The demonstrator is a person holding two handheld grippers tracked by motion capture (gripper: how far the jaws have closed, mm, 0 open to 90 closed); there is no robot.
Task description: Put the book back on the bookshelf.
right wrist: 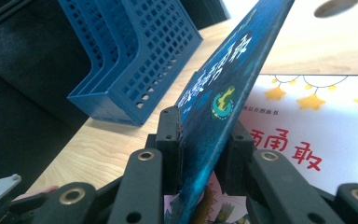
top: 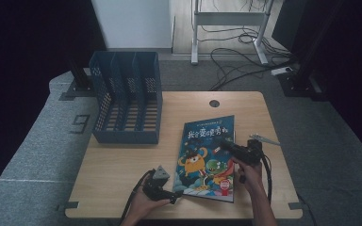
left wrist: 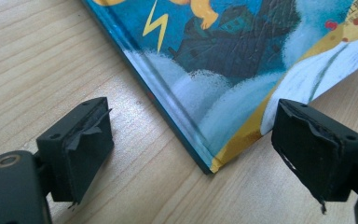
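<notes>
A picture book (top: 206, 157) with a blue cartoon cover lies on the wooden table (top: 118, 165), right of centre. My right gripper (top: 225, 145) comes in from the book's right side and is shut on the front cover (right wrist: 228, 84). The cover is raised at an angle, and a white inner page (right wrist: 317, 121) with red characters shows beneath it. My left gripper (top: 173, 197) rests at the book's near left corner (left wrist: 212, 163). Its jaws stand wide open, one on each side of that corner, without touching it.
A blue slotted file rack (top: 127, 101) stands at the table's back left, also seen as the blue rack (right wrist: 135, 56) beyond the cover. A small pale object (top: 264, 139) lies near the right edge. A cable hole (top: 214, 103) sits at the back centre.
</notes>
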